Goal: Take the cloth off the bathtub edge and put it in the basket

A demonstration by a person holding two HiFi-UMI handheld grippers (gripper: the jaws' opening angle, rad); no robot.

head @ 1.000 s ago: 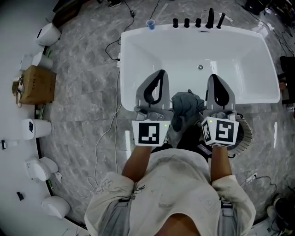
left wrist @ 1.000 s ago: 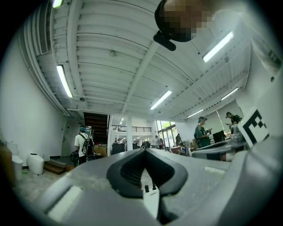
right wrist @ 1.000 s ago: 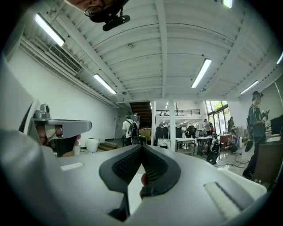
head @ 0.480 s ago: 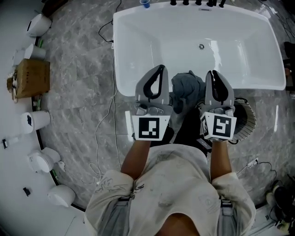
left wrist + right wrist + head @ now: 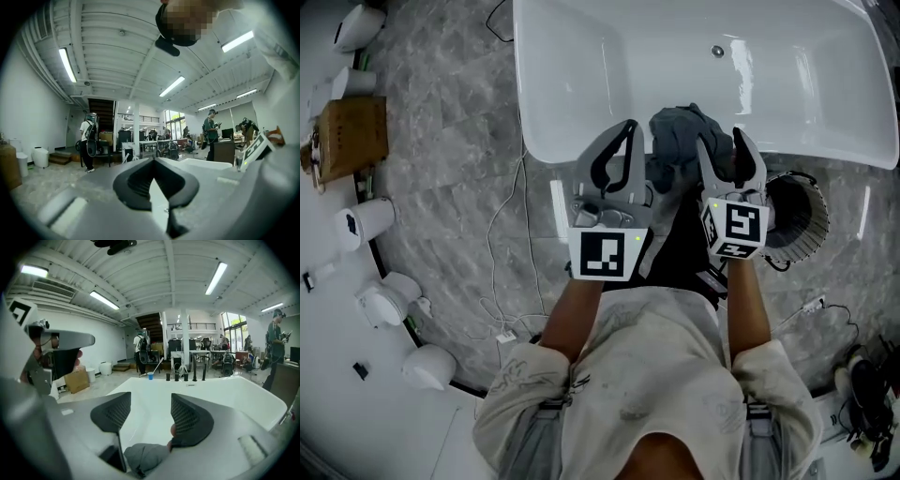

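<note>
The grey cloth (image 5: 677, 139) lay bunched on the near edge of the white bathtub (image 5: 581, 84). The right gripper (image 5: 720, 142) was over it with its jaws apart, having just been opening. The cloth showed low between them, near their roots, and the pads did not press it. Just beside it, the left gripper (image 5: 627, 127) had its jaws together on nothing. The basket (image 5: 802, 220) stood on the floor against the tub, right of the right gripper.
</note>
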